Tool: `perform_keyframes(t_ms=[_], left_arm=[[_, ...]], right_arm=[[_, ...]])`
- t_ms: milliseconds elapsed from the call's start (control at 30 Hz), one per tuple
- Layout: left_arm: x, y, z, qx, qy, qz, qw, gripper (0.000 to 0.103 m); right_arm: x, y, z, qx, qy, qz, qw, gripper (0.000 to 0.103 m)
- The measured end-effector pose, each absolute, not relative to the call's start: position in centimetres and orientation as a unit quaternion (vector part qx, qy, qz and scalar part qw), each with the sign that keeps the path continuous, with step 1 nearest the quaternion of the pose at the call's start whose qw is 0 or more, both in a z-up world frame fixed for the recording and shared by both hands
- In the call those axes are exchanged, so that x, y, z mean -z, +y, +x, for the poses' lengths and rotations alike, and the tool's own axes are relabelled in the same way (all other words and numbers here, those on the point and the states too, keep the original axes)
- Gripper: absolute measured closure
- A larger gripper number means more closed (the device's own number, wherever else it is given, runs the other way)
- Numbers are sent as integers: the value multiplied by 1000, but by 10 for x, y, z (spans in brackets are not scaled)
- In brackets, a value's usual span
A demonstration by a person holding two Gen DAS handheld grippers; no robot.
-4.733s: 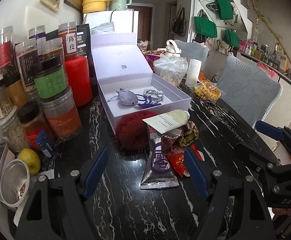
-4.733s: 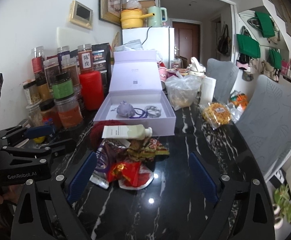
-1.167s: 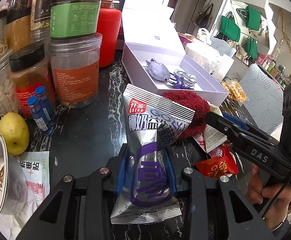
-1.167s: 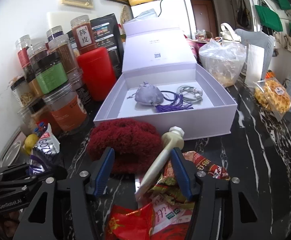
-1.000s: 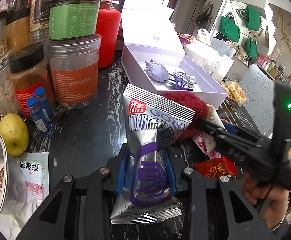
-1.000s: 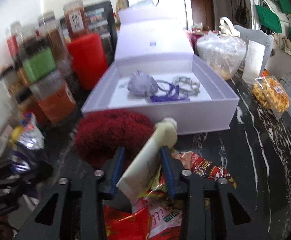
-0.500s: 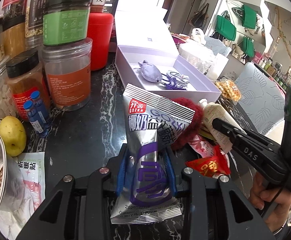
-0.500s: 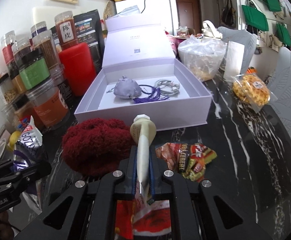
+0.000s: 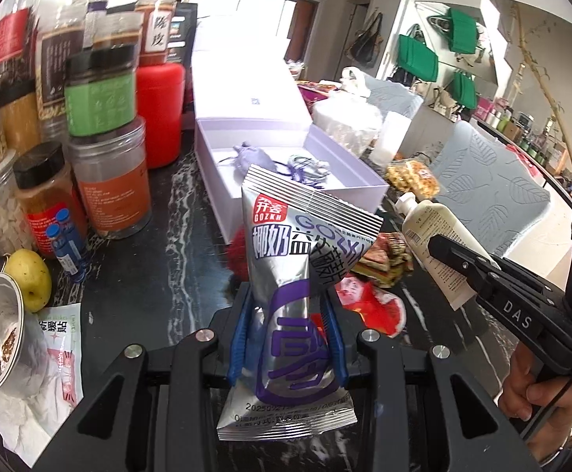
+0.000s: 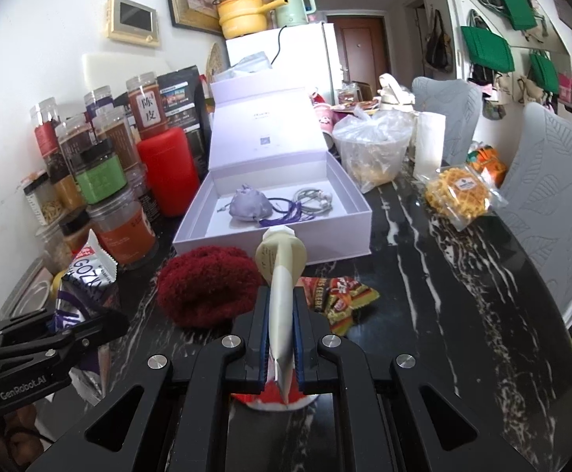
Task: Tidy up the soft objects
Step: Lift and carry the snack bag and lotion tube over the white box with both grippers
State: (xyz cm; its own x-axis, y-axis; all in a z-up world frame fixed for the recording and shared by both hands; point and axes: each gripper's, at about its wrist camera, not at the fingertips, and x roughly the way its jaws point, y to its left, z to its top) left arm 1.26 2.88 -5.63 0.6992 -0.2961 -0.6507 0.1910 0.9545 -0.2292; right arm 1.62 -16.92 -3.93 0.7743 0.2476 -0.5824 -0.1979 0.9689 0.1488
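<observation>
Home dining area, marble table [image 10: 462, 275], fridge [image 10: 305, 59], food jars [image 10: 101, 173], chairs [image 10: 553, 204]

Around the one open lilac box [image 10: 274, 236], in front of it, are one red fluffy ball [image 10: 207, 289], one cream tube [image 10: 280, 275], one silver snack pouch [image 9: 297, 275] and two small snack packets [image 10: 341, 301]. Inside it is one grey pouch [image 10: 250, 205]. Left of it stands one red canister [image 10: 168, 169].

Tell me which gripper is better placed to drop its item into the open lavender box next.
Probably right: the cream tube in the right gripper points at the lavender box, while the left gripper holds the silver pouch beside it.
</observation>
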Motion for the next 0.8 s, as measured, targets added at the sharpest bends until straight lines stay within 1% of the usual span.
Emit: perform_keyframes(t_ms=[400, 800], left_arm=[[15, 1, -3, 158, 326, -53, 931, 69], [-28, -9, 12, 161, 285, -35, 944, 69]], right_arm=[[12, -196, -18, -112, 295, 55, 947, 93], [-23, -203, -18, -129, 257, 50, 956, 93]])
